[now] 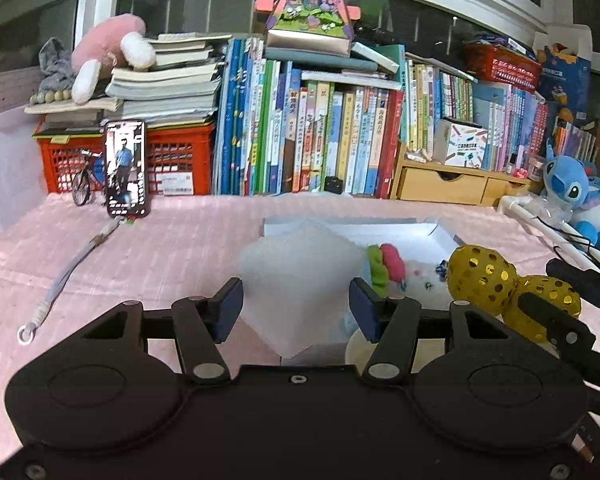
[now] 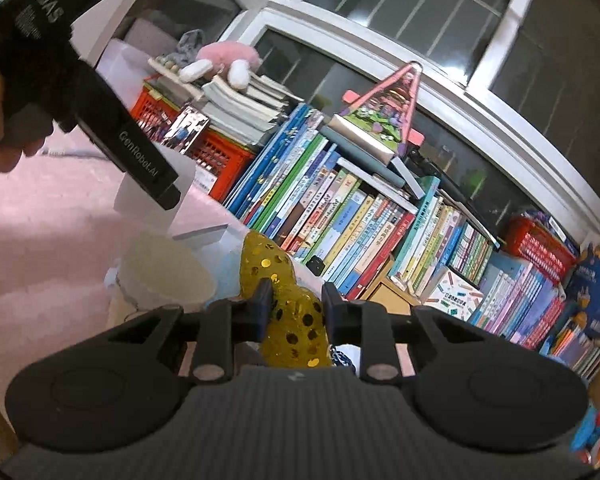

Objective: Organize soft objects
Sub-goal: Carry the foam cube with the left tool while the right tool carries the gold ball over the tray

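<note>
While the left gripper (image 1: 296, 306) hangs low over the pink desk (image 1: 160, 248), its fingers (image 1: 230, 304) are spread wide and grasp nothing. A pale, see-through bag (image 1: 300, 276) sits between them, but I cannot tell if they touch it. Just behind the bag is a white box (image 1: 404, 240), with a small toy with green and pink bits (image 1: 388, 266) at its near edge. The right gripper (image 2: 296, 308) is clenched on a yellow toy with shiny gold dots (image 2: 288, 304). In the left view, that yellow toy (image 1: 500, 280) is on the right, near the box. Far back stand rows of books (image 1: 320, 136), a phone (image 1: 126, 168) and a red crate (image 1: 180, 164).
</note>
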`<state>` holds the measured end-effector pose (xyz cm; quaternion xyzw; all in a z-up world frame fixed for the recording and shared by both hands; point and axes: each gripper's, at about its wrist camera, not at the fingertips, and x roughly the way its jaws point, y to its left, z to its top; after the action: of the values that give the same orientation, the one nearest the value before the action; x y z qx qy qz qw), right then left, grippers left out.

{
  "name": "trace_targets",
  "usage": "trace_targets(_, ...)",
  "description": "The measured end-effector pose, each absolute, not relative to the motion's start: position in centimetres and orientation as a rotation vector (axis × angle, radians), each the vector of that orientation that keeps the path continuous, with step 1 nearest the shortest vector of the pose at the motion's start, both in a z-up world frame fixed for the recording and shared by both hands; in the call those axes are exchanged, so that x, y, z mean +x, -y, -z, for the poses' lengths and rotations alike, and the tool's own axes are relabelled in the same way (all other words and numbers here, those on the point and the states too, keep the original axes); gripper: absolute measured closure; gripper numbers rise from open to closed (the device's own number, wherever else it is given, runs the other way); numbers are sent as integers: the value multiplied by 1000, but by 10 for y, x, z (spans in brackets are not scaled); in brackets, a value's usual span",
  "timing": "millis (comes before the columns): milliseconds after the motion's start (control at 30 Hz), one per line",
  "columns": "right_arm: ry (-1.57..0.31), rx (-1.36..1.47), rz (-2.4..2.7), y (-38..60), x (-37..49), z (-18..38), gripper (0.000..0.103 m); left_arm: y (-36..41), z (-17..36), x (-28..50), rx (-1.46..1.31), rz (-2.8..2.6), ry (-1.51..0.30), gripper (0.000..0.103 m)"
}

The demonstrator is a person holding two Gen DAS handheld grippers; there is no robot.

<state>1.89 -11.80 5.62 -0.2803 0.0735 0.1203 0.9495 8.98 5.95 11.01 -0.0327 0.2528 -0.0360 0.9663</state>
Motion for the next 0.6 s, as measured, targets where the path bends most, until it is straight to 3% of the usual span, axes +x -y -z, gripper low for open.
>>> trace_targets(333, -169, -400, -204, 156, 47, -92, 72, -51, -129, 121, -76, 121, -527, 47)
trace_targets(467, -228, -293, -196, 176, 69, -106, 77, -51, -127, 140, -93, 128, -570, 47)
trace_targets(600, -328, -199, -265, 190, 81, -106, 74, -53, -119, 146, -104, 132, -601, 47)
